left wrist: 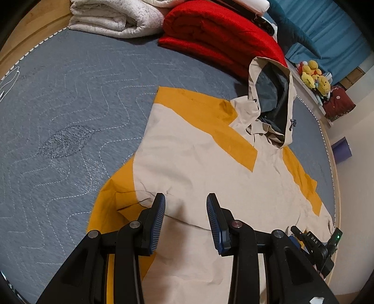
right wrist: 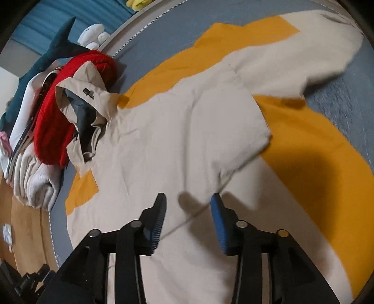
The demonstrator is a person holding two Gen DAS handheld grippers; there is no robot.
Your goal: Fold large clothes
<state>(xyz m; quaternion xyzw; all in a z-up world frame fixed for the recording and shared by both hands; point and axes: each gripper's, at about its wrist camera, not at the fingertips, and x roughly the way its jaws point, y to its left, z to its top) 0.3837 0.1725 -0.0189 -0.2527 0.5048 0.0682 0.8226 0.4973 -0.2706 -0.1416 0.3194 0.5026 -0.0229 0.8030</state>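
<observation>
A beige and yellow hooded jacket (left wrist: 198, 149) lies spread on the grey quilted mattress (left wrist: 70, 105). Its hood (left wrist: 273, 103) points to the far side, near a red blanket. My left gripper (left wrist: 185, 201) is open and empty, hovering over the jacket's lower body. In the right wrist view the jacket (right wrist: 182, 131) fills the middle, with one sleeve (right wrist: 303, 53) folded across at the upper right. My right gripper (right wrist: 188, 201) is open and empty just above the beige cloth. Part of the right gripper shows in the left wrist view (left wrist: 313, 245).
A folded red blanket (left wrist: 217, 35) and a folded white blanket (left wrist: 112, 18) lie at the mattress's far end. Plush toys (left wrist: 315, 77) sit on a shelf beyond the right edge. A blue shark plush (right wrist: 46, 58) lies past the red blanket (right wrist: 70, 105). Wooden floor (right wrist: 25, 222) shows beside the bed.
</observation>
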